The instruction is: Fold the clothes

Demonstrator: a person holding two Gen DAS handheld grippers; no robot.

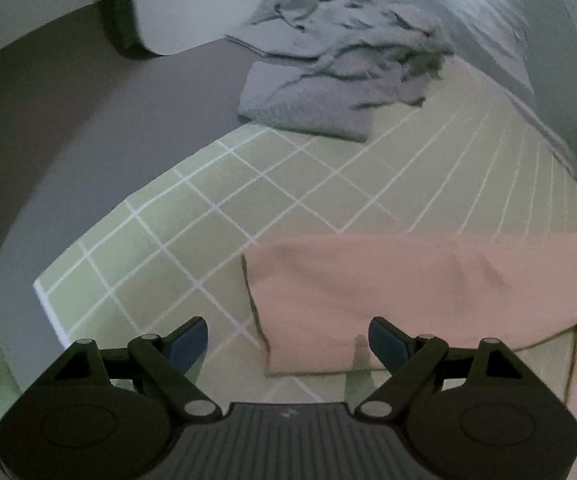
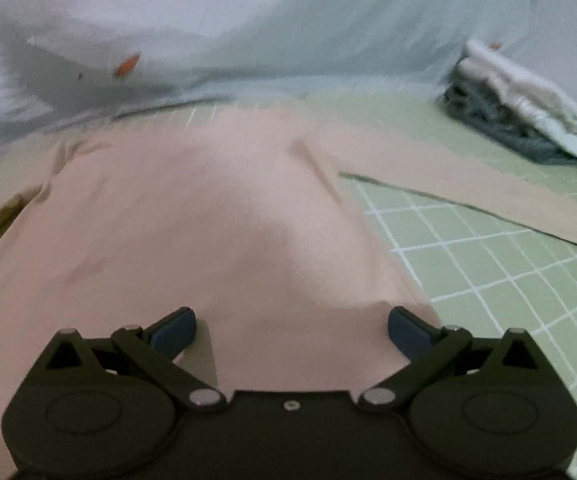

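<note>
A: Jaws wide apart on both. Left gripper (image 1: 288, 344) grips nothing, right gripper (image 2: 292, 330) grips nothing either.

B: Where's the garment?

A: Pink garment (image 1: 420, 292) sits flat on the green grid mat (image 1: 216, 204). In the left wrist view it fills the 3 to 5 o'clock part of the frame; its near corner lies between the pads, closer to the right-hand blue pad (image 1: 388, 344), and that pad looks to be over the cloth. Touching or not, can't tell.

B: Right wrist?

A: Pink garment (image 2: 192, 220) runs from the fingers out to 12 o'clock, covering the centre and the 9 o'clock side. Near hem lies between the blue pads (image 2: 174, 334). A sleeve-like flap stretches out toward 3 o'clock over the mat (image 2: 488, 280).

B: Anything one view has that the other lacks?

A: Left view shows a crumpled grey clothes pile (image 1: 340, 56) at 12 o'clock, well apart from the pink piece, plus grey floor beyond the mat edge at 9 to 10 o'clock. Right view shows a different heap, dark and pale fabric (image 2: 524, 120), at 2 o'clock by the wall (image 2: 328, 20).

B: Look of the pink one?

A: Plain, pale salmon, mostly smooth, a few soft creases. Blurry in both frames, no finer detail.
</note>
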